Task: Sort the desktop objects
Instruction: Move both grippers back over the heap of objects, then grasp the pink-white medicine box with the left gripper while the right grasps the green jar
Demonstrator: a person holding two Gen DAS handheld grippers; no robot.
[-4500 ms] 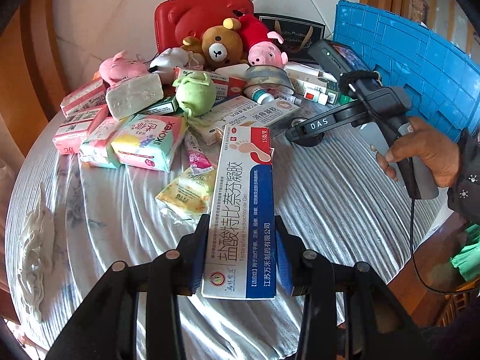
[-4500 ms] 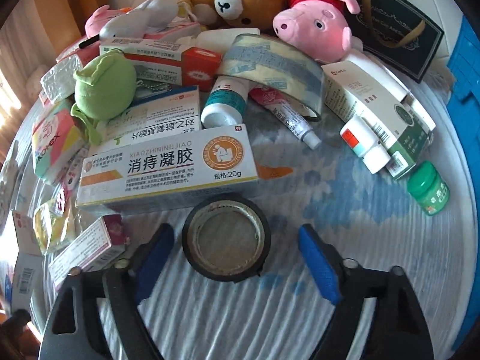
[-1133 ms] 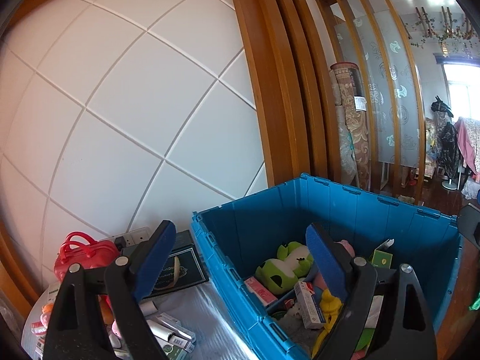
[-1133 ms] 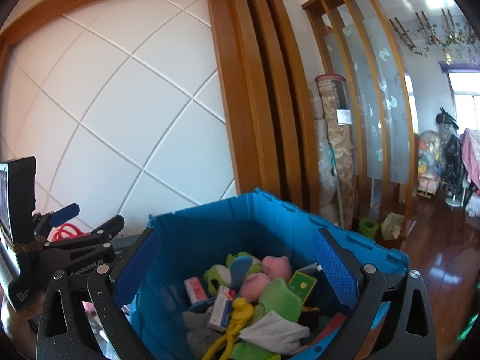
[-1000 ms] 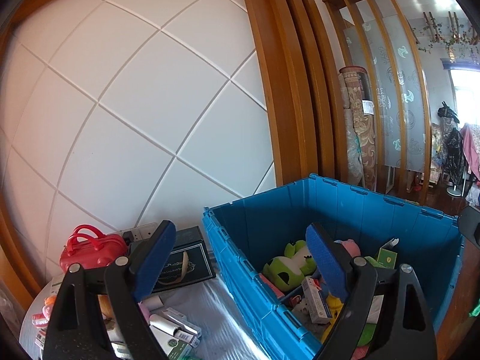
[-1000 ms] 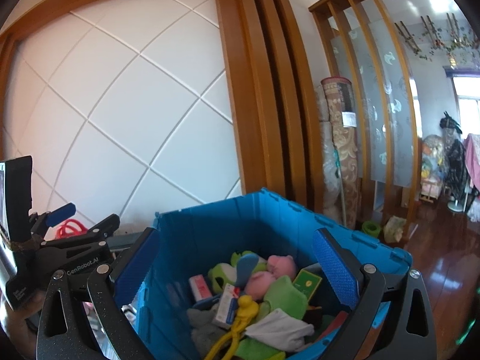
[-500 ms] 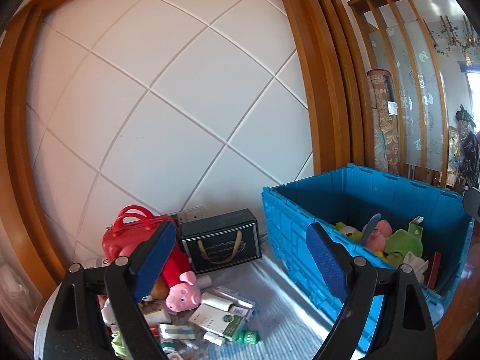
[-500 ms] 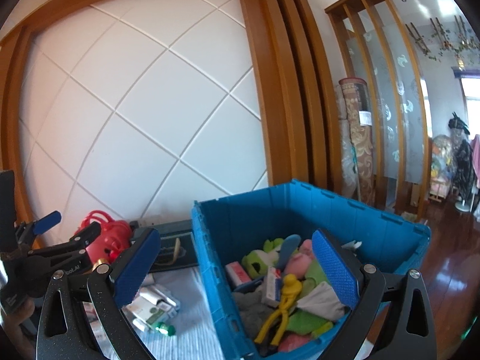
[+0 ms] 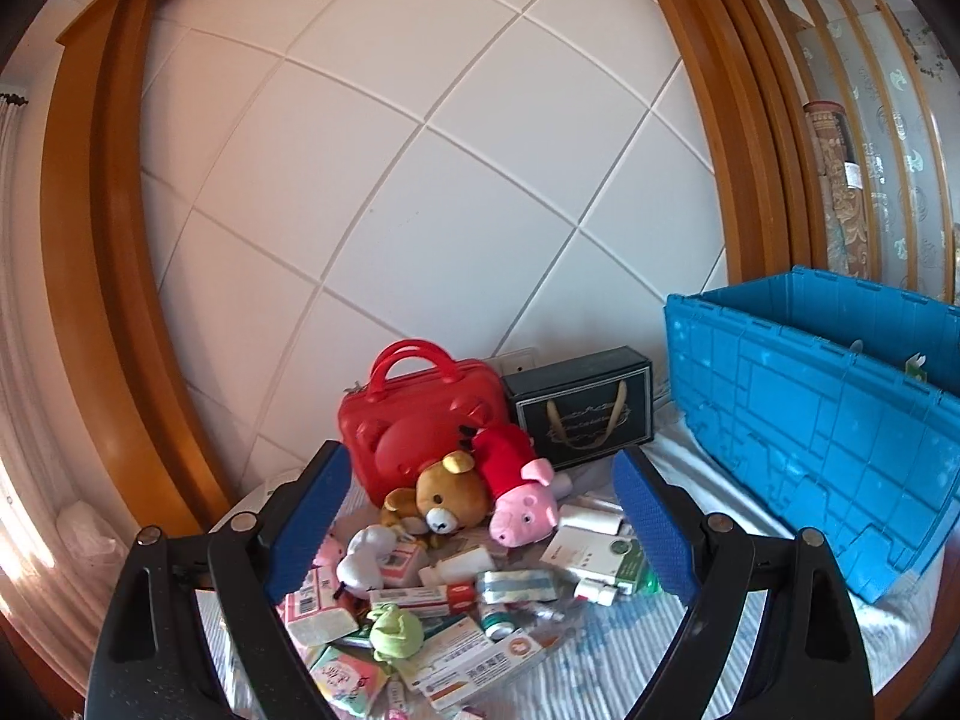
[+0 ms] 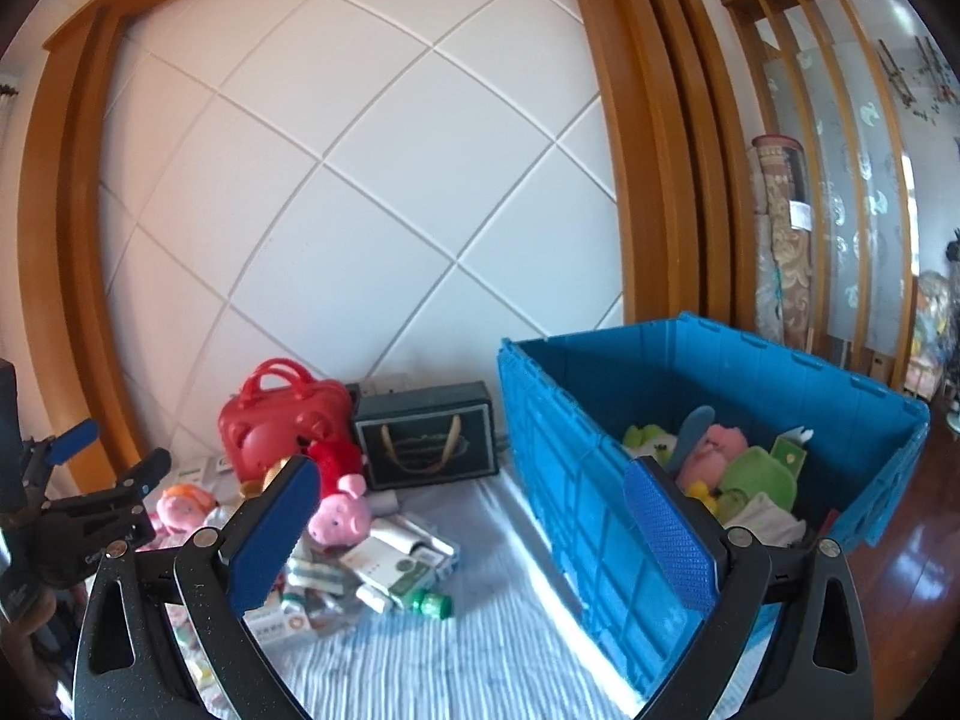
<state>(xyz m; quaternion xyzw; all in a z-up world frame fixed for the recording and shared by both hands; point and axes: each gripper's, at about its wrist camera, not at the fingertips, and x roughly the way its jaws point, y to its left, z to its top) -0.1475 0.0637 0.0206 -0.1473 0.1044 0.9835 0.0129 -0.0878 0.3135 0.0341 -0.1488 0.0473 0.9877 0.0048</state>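
Both the left gripper [image 9: 480, 516] and right gripper [image 10: 480, 531] are gaping wide, holding nothing; the blue crate [image 10: 600, 480], at frame right, is showing plush toys [image 10: 720, 450] inside

Item count, tabletop and crate

One blue crate [image 10: 600, 480]; one red handled case [image 9: 414, 414]; one dark gift box [image 9: 579, 411]; on the cloth ahead of the tools, one brown bear plush [image 9: 447, 495], one pink pig plush [image 9: 522, 504], one green frog plush [image 9: 394, 630], one white plush [image 9: 366, 558]. Medicine cartons too overlapped to count; crate contents likewise.
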